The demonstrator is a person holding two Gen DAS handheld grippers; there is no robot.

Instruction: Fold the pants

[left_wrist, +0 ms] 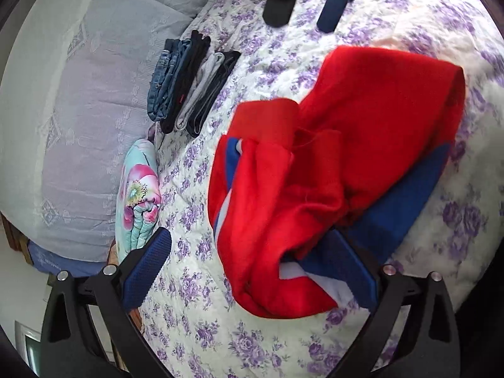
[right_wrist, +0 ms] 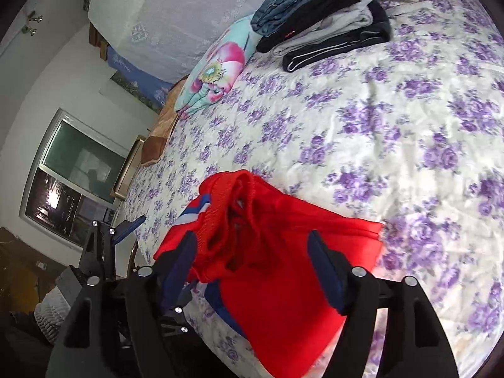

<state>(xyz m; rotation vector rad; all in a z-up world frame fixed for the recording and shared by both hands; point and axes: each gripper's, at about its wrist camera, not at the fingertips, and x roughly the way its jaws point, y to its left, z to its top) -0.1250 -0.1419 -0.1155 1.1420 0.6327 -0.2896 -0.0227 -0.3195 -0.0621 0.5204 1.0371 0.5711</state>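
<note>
Red fleece pants (left_wrist: 330, 163) with blue and white side stripes lie bunched and partly folded on the bed's white quilt printed with purple flowers (left_wrist: 195, 299). In the left wrist view the left gripper (left_wrist: 252, 267) has its blue-padded fingers (left_wrist: 148, 271) spread wide; the pants spill between them, and one finger sits against the blue stripe at the garment's near edge without pinching it. In the right wrist view the right gripper (right_wrist: 252, 271) hovers over the pants (right_wrist: 283, 267) with its fingers (right_wrist: 327, 271) also apart, the red cloth lying between them ungripped. Well apart from the pants, near the grey bedspread (left_wrist: 78, 110), rests a stack of folded jeans, black, grey and dark navy trousers (left_wrist: 189, 85), with a turquoise flowered cushion (left_wrist: 138, 195) just beside it.
</note>
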